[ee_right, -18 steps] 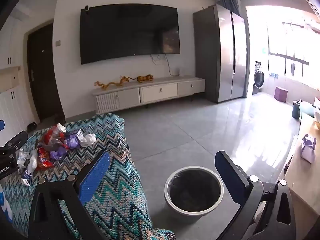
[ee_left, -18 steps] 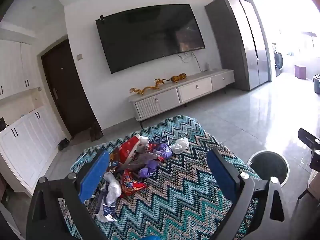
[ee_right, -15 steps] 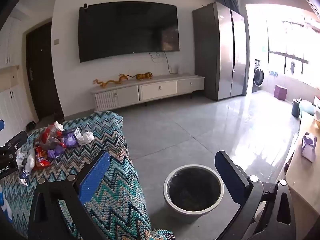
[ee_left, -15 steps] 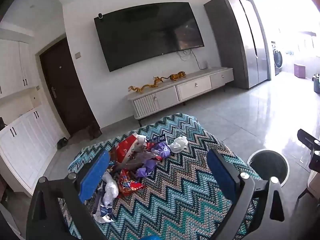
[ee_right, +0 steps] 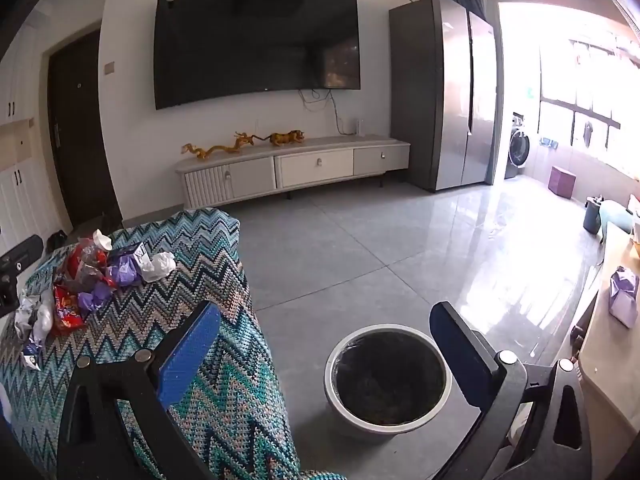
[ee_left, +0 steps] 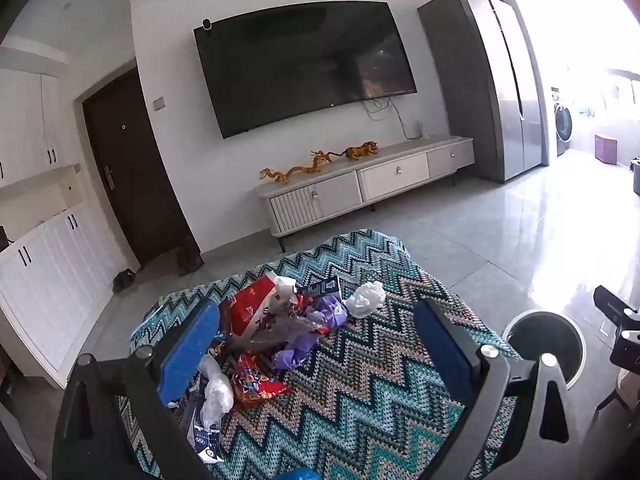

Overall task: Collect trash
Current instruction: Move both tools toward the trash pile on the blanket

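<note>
Jaws of the left gripper (ee_left: 316, 340) are standing wide apart with nothing gripped, its blue pads (ee_left: 188, 354) hanging above a zigzag-patterned blanket (ee_left: 360, 408) and tilting down toward it. Just ahead of its left finger, a heap of trash (ee_left: 276, 328) is lying on the blanket: a red snack bag (ee_left: 250, 310), purple wrappers (ee_left: 316, 320), a red printed wrapper (ee_left: 256, 386) nearer the pad, and clear crumpled plastic (ee_left: 216, 390) right beside that finger. A crumpled white tissue (ee_left: 365, 299) is sitting at the far right edge of the heap, ahead and between the two fingers. Off to this gripper's right, on the grey tiled floor, a round bin (ee_left: 544, 348) with a dark liner is standing beside the blanket's edge, and part of the other tool is showing beyond it. The right gripper (ee_right: 324, 342) is also gaping wide and empty, hanging over the bin (ee_right: 388, 376), which is showing between its fingers, closer to the right one. The heap (ee_right: 86, 280) is lying well to its left, and the tissue (ee_right: 158, 266) is resting on the heap's near side. Farther ahead of both tools, a low TV cabinet (ee_right: 296, 168) is standing against the wall under a large dark screen (ee_right: 256, 44).
</note>
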Available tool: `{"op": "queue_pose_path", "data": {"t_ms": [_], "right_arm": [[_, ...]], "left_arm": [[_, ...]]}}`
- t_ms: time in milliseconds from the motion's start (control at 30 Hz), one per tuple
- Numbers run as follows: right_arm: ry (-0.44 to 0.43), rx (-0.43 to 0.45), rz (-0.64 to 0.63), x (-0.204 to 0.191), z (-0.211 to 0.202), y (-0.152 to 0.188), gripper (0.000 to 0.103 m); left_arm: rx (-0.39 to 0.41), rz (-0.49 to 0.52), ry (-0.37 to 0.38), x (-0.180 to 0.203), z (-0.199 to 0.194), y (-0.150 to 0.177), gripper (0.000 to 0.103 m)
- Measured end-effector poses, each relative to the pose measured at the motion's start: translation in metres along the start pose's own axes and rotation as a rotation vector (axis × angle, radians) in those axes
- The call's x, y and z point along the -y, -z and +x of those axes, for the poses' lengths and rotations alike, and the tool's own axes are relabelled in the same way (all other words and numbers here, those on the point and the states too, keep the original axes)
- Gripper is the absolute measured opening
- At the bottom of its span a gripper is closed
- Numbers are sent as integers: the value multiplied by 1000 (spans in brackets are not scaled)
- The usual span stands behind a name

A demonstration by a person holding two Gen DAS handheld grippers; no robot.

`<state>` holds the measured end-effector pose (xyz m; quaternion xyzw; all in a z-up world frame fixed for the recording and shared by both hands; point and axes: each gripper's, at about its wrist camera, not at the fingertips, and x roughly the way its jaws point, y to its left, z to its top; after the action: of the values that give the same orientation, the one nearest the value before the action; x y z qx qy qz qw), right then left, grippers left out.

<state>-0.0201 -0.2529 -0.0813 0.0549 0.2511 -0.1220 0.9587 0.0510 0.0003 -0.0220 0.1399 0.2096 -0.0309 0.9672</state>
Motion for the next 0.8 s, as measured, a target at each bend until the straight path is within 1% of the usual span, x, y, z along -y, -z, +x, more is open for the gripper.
{"op": "queue_pose_path", "data": {"t_ms": [567, 800], "right_arm": [[-45, -39, -63, -39, 31, -7, 103], [-49, -45, -75, -45, 33, -7, 103]], "left_arm": [[-74, -71, 2, -27, 29, 10, 98], [-75, -86, 26, -31, 31, 11, 98]]}}
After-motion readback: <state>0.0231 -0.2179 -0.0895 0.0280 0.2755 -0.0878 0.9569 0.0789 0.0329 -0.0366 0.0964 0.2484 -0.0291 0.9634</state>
